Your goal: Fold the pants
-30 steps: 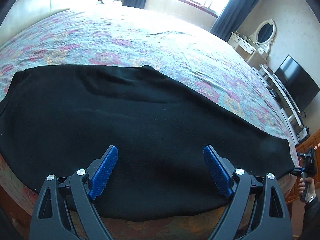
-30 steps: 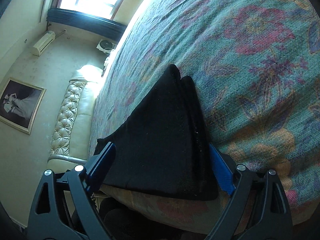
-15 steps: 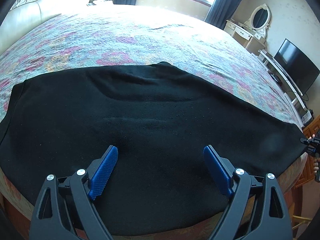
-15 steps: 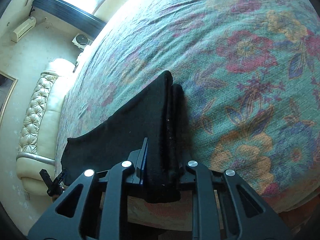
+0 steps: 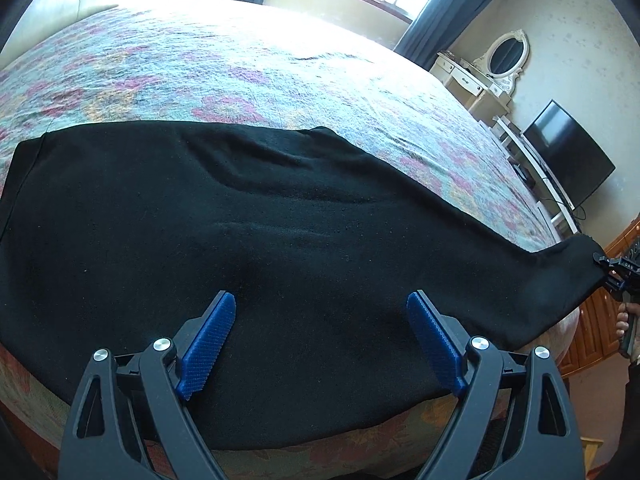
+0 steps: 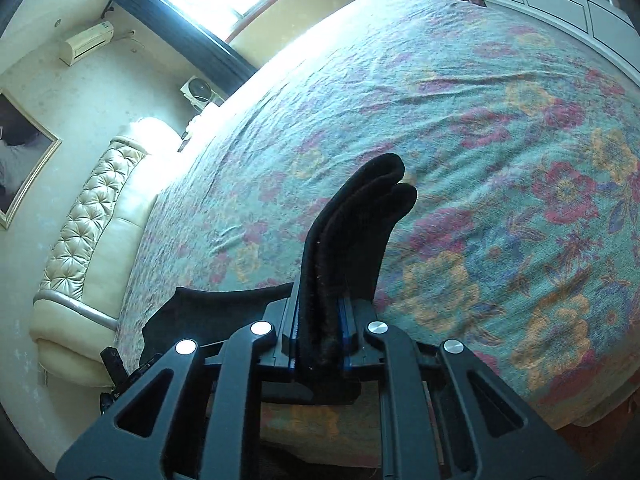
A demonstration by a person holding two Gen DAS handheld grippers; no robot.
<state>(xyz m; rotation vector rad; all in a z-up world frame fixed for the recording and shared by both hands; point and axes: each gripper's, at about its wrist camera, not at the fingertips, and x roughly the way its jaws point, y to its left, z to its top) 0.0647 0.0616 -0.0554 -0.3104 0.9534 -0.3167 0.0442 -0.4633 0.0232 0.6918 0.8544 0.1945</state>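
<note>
my right gripper (image 6: 320, 344) clamped on pants (image 5: 280, 260) hem | long axis runs leftward toward my open, empty left gripper (image 5: 320, 344) | fold hem that way across bed (image 5: 240, 60)

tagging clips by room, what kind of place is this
A bedroom, most likely: a big bed with a tufted headboard, a dressing table with an oval mirror, and a TV by the wall.

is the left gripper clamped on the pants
No, the left gripper stands wide open above the black pants, its blue pads apart with no cloth pinched between them.
</note>
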